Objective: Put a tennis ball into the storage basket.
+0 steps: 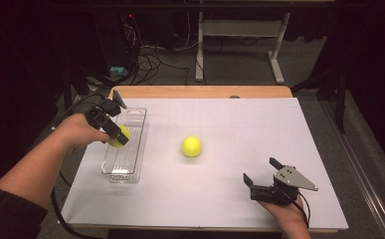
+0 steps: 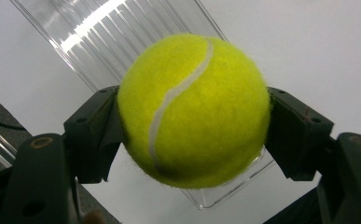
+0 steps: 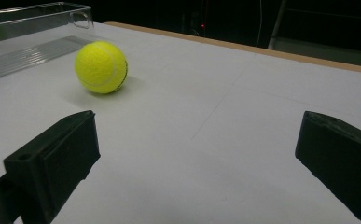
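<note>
black jaws of the left gripper (image 2: 194, 116) are clamped on a tennis ball (image 2: 194, 109) across its widest part, mid-frame, over the clear plastic tray (image 1: 138, 122) at centre left of the high view. likely light, fuzzy and springy, so it should grip well at the equator. right gripper (image 1: 261, 172), lower right, stands apart and empty; a second tennis ball (image 1: 191, 146) rests mid-table

Left claw (image 2: 192, 135) clamps tennis ball (image 2: 193, 110) (above clear tray (image 2: 99, 37)).

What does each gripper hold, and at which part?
Left gripper clamps a tennis ball at two opposite sides, over the clear tray. Right gripper holds nothing.
</note>
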{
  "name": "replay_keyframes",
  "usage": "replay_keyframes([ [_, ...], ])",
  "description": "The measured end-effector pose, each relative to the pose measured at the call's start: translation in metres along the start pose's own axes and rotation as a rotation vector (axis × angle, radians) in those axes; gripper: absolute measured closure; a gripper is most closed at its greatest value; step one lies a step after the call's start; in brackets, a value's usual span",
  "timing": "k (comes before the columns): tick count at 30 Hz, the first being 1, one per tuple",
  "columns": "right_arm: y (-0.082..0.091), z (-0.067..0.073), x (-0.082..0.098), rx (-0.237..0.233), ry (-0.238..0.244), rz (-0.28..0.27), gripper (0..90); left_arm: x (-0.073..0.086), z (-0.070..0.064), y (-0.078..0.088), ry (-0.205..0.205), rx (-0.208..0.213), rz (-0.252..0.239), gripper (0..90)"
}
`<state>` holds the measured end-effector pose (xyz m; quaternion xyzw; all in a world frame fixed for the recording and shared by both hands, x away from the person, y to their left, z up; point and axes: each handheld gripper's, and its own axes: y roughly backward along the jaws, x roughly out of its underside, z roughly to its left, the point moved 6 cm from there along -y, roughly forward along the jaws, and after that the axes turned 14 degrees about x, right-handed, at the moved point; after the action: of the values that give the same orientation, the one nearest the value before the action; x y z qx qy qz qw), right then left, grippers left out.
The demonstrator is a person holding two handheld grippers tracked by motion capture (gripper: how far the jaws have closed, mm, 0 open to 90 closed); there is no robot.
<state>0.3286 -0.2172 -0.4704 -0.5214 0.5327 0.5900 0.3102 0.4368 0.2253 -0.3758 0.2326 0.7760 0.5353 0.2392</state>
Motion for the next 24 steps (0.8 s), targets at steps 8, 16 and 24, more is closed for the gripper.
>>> replay_keyframes([
  [8,0.000,0.000,0.000,0.000,0.001,0.001,0.0,-0.010,0.004,-0.001,0.016,-0.008,-0.007,26.9],
  [16,0.000,0.000,0.000,-0.001,0.000,-0.002,0.0,-0.016,0.009,-0.002,0.034,-0.014,-0.017,26.8],
  [24,0.000,0.000,0.000,-0.002,0.000,-0.002,0.0,-0.022,0.016,-0.006,0.050,-0.022,-0.033,26.8],
])
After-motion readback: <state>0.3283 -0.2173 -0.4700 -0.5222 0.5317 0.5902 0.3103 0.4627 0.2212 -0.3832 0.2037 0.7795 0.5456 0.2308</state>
